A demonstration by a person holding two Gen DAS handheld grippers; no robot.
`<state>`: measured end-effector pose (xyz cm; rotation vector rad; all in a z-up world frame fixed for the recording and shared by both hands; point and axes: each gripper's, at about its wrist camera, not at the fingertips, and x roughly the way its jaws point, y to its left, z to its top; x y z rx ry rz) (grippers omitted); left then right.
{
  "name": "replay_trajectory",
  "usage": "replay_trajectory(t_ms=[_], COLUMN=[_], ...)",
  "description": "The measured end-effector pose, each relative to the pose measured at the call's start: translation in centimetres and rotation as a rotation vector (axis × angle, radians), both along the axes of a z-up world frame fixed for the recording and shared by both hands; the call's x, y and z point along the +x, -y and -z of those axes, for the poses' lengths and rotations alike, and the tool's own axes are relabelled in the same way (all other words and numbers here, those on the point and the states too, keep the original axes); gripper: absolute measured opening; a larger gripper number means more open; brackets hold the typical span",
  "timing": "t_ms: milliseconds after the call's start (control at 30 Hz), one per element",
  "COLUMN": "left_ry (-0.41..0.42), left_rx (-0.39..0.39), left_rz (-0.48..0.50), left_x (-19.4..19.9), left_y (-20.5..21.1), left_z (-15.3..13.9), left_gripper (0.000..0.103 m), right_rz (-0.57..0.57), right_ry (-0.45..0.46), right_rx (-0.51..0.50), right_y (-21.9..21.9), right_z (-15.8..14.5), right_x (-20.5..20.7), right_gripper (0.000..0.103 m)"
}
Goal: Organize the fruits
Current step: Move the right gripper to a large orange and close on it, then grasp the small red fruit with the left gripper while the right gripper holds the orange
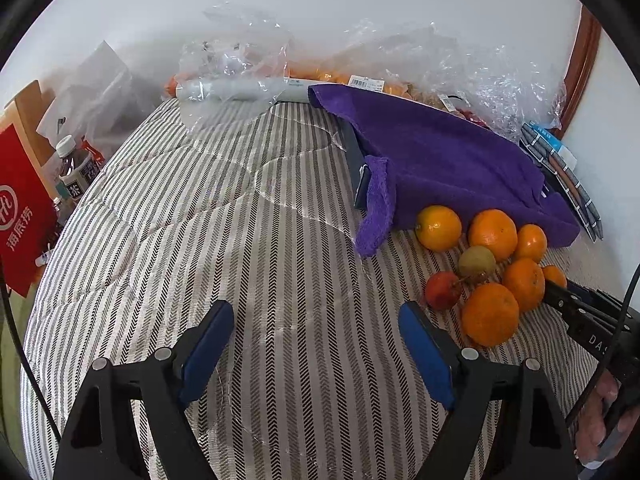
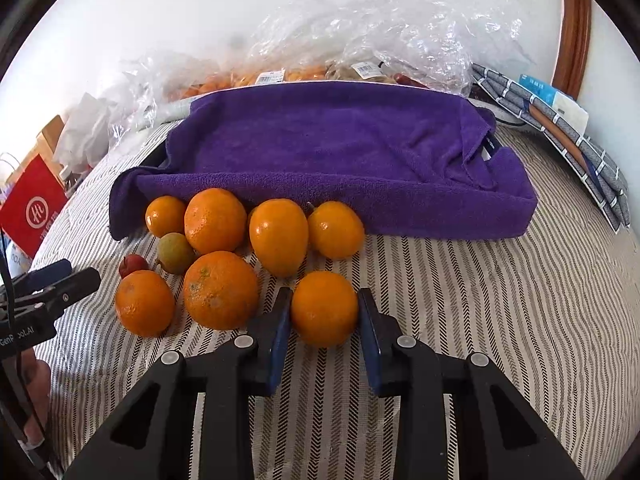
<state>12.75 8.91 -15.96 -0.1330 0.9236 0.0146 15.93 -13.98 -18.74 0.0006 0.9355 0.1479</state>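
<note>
Nearest the lens, the right gripper [image 2: 324, 312] brackets a small orange [image 2: 324, 309] on the striped bed cover [image 2: 460, 300], its blue-padded jaws set on either side of the fruit; whether the pads already press the skin or stand just off it cannot be told. The left gripper [image 1: 316, 332] hangs over bare cover to the left of the fruit, jaws spread wide and holding nothing.

Just beyond the bracketed orange lies the rest of the pile: a large mottled orange [image 2: 221, 290], a smaller orange [image 2: 145, 303] to its left, a small red fruit [image 2: 133, 266] and a greenish-brown fruit [image 2: 176, 253] behind those, then a back row of four more oranges [image 2: 279, 236] against the tray.

Behind the fruit sits a purple towel [image 2: 340, 148] draped over a shallow tray (only dark corners of it peek out). No fruit rests on the towel, so the sorting appears barely begun; by this reading, every piece is yet to be moved, and the orange between the right jaws looks like the first.

Farthest back, against the wall, are crumpled clear plastic bags [image 2: 380, 28] with more orange produce inside, and a red paper bag [image 2: 34, 208] off the bed's left edge.
</note>
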Motion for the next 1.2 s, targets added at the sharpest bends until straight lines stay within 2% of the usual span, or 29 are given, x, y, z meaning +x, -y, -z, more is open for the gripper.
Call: replay_trajectory(t_ms=[100,500,900,1200], left_ry=[-0.003,-0.019,-0.008,-0.001], left_rx=[-0.014,0.019,-0.022,-0.064], left_rz=[0.002,0.028,0.084,0.081], left_x=[-0.1,0.2,-0.1,0.0], left_y=[-0.2,0.4,1.0,0.4], left_z=[0.0,0.0,0.0,0.0], left_gripper=[0.079,0.079,0.079,0.080], right_rz=[0.001,-0.004,-0.019,-0.010], right_ry=[0.001,0.060,0.089,0.090], right_rx=[0.013,0.037,0.024,0.091], right_y=[0.2,0.8,2.1,3.4], right_z=[0.0,-0.9,-1.3,-1.3], right_x=[0.1,-1.4,-3.1,-3.2], right_gripper=[0.032,0.032,0.032,0.032])
